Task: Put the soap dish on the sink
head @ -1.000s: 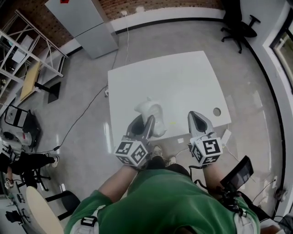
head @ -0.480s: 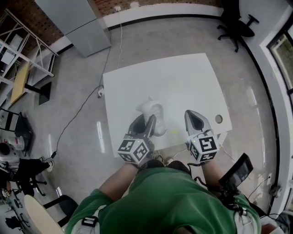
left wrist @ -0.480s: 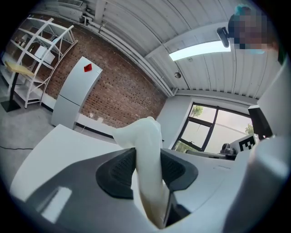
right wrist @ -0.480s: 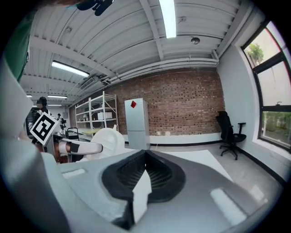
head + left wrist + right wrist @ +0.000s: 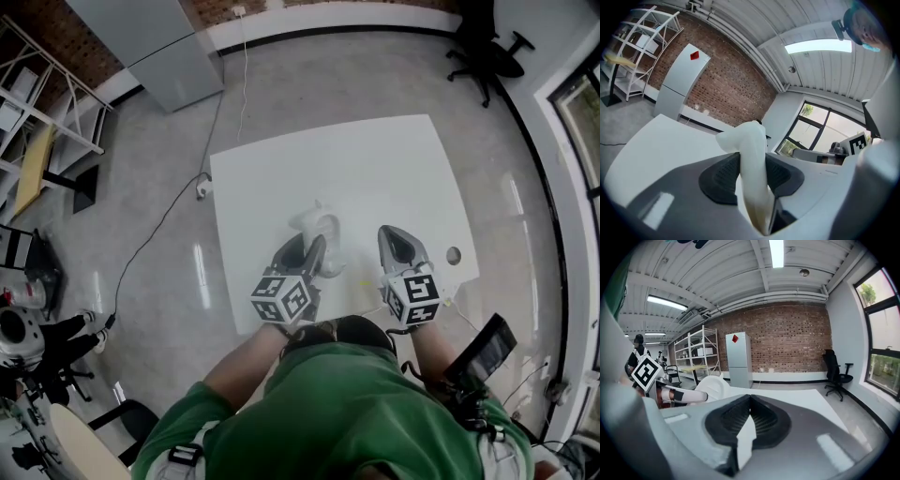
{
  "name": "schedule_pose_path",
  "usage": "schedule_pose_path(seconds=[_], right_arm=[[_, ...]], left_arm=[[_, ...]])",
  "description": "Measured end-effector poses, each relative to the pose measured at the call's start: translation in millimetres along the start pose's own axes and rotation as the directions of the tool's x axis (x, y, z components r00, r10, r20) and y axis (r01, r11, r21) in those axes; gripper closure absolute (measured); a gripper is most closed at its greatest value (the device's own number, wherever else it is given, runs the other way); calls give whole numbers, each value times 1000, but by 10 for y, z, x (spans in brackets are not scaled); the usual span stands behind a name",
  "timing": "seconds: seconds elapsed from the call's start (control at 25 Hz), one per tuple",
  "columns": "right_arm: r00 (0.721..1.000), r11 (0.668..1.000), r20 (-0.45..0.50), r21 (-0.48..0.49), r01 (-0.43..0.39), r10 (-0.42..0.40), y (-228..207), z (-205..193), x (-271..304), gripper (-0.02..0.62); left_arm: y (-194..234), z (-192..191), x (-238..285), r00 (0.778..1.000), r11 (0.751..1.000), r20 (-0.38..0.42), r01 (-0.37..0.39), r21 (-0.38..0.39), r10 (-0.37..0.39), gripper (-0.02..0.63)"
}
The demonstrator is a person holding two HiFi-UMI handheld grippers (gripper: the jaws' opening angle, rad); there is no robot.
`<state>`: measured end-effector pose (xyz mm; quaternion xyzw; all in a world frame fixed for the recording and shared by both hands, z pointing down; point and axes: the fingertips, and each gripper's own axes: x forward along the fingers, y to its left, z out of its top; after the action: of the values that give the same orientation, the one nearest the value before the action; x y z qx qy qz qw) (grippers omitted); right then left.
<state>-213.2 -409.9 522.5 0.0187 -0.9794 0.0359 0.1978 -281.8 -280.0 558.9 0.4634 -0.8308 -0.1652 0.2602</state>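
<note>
Our left gripper (image 5: 302,251) pinched the soap dish (image 5: 751,145) by 1 thin wall over the tabletop's (image 5: 375,169) near edge. Our right gripper (image 5: 398,246) was closed, empty. We feared the dish twisting loose.

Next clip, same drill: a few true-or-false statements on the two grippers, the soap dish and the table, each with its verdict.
1. The left gripper is clamped on the white soap dish. True.
2. The right gripper holds a second dish. False: its jaws are together with nothing between them.
3. The table has a white top. True.
4. The black office chair stands on the table. False: it stands on the floor, beyond the table's far corner.
</note>
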Motion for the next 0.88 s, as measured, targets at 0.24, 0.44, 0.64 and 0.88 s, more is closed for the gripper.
schedule_pose_path(seconds=[0.24, 0.44, 0.64, 0.88], right_arm=[[996, 999, -74, 8, -42, 42, -131, -224, 349, 592], [990, 997, -116, 18, -78, 79, -216, -390, 663, 592], [980, 993, -164, 44, -107, 112, -324, -610, 873, 592], [970, 989, -201, 76, -125, 138, -440, -808, 994, 592]], left_arm=[[243, -227, 353, 995, 998, -76, -68, -16, 67, 457], [425, -342, 631, 987, 994, -122, -107, -35, 102, 457], [570, -535, 914, 974, 987, -182, -146, -63, 132, 457], [698, -744, 1144, 960, 980, -238, -172, -98, 144, 457]])
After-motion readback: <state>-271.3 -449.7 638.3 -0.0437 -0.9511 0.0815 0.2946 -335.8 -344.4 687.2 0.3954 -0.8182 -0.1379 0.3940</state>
